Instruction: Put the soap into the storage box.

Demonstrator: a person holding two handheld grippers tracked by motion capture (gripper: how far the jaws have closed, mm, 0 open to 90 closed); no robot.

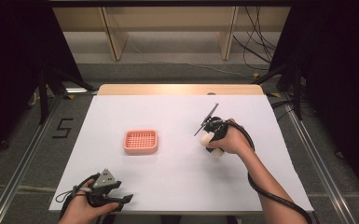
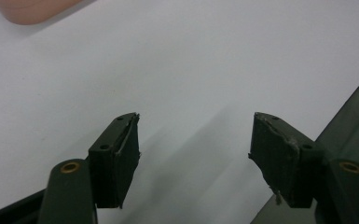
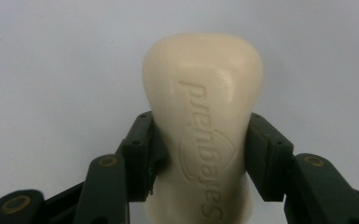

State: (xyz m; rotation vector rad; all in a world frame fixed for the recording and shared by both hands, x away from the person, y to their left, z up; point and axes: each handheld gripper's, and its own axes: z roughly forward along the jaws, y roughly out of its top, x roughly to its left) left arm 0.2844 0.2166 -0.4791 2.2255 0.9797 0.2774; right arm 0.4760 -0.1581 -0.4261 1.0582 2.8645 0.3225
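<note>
Right gripper [image 3: 200,158]: pads pinch the cream soap bar [image 3: 203,121] across its narrow waist, where the sides give the firmest purchase.
Soap bar: at about 3 o'clock from the pink soap dish [image 1: 141,142], well apart; seemingly just above the white table [image 1: 177,182].
Left gripper [image 2: 193,154]: spread, nothing between; parked at the 7 o'clock corner, leaving the path free.

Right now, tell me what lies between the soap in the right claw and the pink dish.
Nothing: in the high view, only bare white table separates the soap bar, held in the right claw, from the pink dish.
</note>
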